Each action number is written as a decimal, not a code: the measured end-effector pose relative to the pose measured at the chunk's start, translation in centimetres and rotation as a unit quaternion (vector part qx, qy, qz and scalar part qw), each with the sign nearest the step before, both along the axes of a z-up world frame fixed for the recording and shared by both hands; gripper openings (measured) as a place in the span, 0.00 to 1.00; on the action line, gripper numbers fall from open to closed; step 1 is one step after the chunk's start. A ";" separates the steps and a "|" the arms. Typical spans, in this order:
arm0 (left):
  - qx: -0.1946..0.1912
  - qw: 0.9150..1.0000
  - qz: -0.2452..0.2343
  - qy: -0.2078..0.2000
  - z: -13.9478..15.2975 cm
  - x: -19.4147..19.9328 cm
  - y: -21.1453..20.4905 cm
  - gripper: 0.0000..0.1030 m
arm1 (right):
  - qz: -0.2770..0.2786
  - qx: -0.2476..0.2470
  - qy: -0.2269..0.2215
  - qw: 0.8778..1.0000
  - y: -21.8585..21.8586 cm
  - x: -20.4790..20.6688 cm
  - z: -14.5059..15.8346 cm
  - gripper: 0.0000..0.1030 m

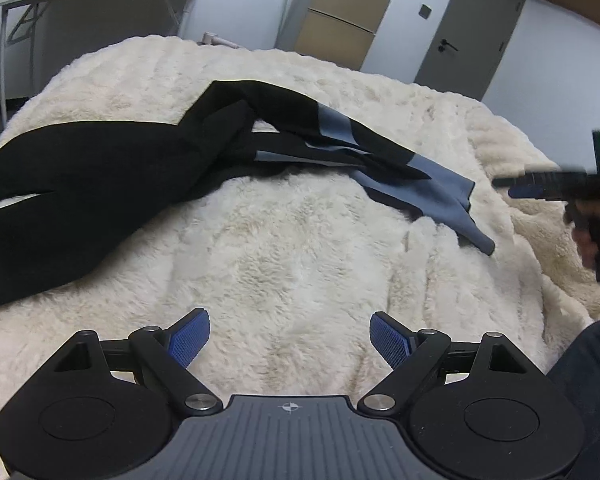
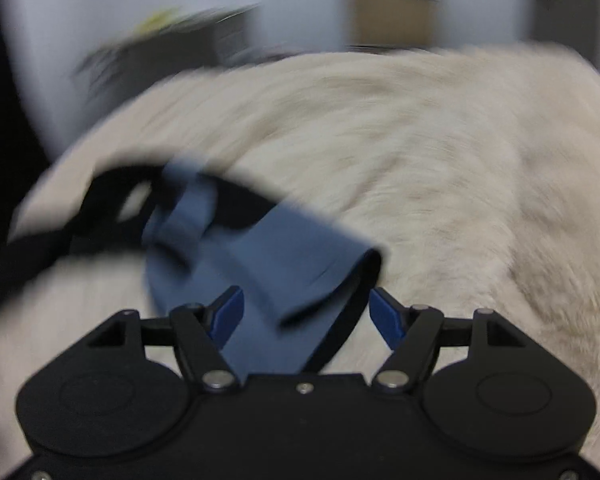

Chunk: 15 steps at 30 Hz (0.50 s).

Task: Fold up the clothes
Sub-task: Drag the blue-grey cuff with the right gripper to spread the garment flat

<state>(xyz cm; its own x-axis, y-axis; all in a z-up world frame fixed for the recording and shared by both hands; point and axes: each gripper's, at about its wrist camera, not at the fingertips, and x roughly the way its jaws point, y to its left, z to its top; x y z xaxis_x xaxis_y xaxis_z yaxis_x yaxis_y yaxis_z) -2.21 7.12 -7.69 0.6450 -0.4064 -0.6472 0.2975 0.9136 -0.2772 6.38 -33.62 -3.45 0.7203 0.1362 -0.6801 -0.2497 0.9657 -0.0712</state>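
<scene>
A black garment with blue-grey panels lies crumpled across a cream fluffy blanket, stretching from the left edge to the right. My left gripper hovers open over bare blanket in front of the garment, with nothing between its blue pads. The right gripper shows at the right edge, held by a hand, just beyond the blue-grey end. In the blurred right wrist view, that blue-grey end lies between the right gripper's spread fingers; the pads stand clear of it.
Beyond the bed stand a grey desk with a yellow box, a tan cabinet and a grey door. A person's dark-clothed leg is at the lower right. The blanket's right side is rumpled.
</scene>
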 end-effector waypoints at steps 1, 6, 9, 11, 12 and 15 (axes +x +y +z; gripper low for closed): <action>0.001 1.000 -0.003 0.001 -0.1 0.0 -0.2 0.81 | 0.027 -0.029 -0.003 0.999 1.3 -0.2 -0.5 0.56; -0.007 1.000 -0.007 0.016 0.0 -0.1 -0.5 0.81 | 0.137 -0.156 -0.001 0.978 8.4 1.9 -2.5 0.37; -0.003 1.000 -0.003 0.013 0.6 -0.4 -0.3 0.81 | 0.147 -0.228 0.004 0.962 10.6 3.4 -4.4 0.35; 0.004 1.000 0.001 0.011 0.9 -0.7 0.1 0.81 | 0.164 -0.228 0.022 0.960 10.6 3.3 -4.8 0.10; 0.007 1.000 0.004 0.010 1.0 -0.8 0.2 0.81 | 0.169 -0.216 0.030 0.961 10.2 2.9 -4.5 0.04; 0.007 1.000 0.014 0.003 1.5 -1.4 1.1 0.81 | 0.195 -0.197 0.020 0.961 7.2 0.1 -1.1 0.02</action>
